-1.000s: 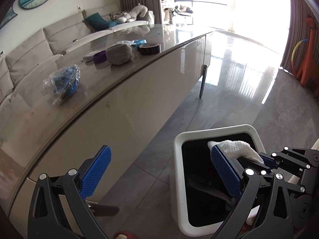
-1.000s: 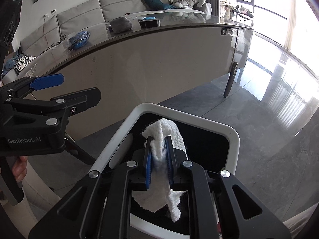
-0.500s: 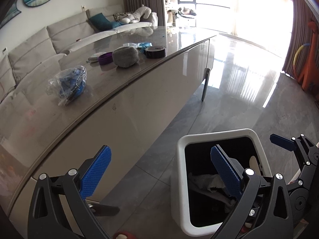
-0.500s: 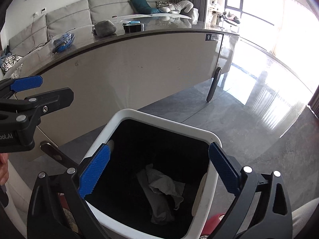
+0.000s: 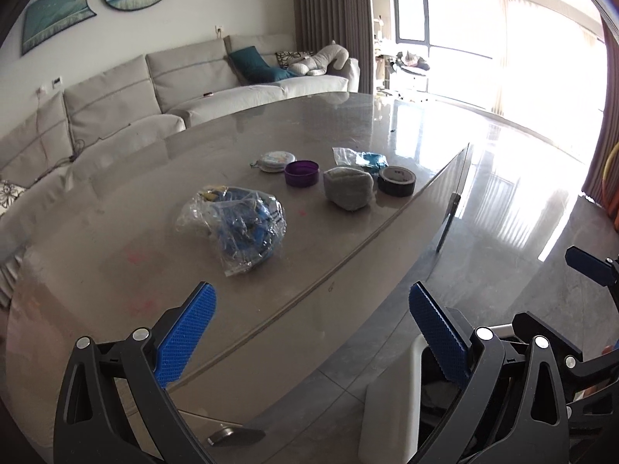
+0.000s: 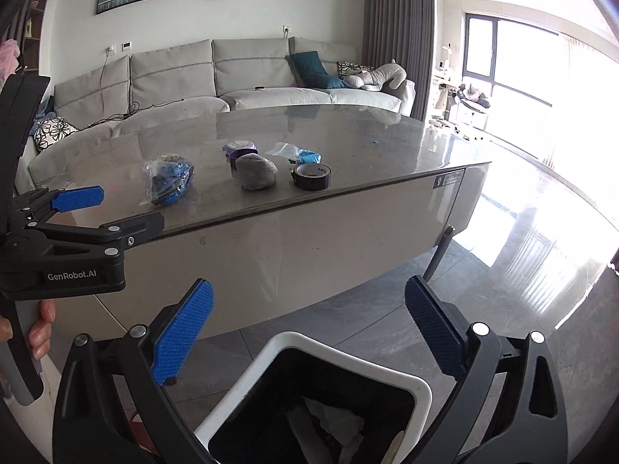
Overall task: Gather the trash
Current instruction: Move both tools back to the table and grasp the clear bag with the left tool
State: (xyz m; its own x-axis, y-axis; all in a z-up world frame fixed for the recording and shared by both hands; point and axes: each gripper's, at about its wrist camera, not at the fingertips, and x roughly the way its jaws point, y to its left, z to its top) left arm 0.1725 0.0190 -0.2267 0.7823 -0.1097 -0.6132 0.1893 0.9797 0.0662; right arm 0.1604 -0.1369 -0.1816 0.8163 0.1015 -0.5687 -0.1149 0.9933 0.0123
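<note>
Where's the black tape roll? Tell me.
In both views the black tape roll lies near the table's front edge, right of the grey lump.

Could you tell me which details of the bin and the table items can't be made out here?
- Bin contents: right wrist view, cut off by the bottom edge and the gripper's fingers.
- Plastic bag contents: both views, crumpled film blurs them.
- Table label: right wrist view, print too small.

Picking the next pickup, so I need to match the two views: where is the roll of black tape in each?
Left wrist: roll of black tape right of centre, upper half, near the table's front edge.
Right wrist: roll of black tape centre, upper half, same edge.
Shared landmark: the grey stone-like lump just left of it.
</note>
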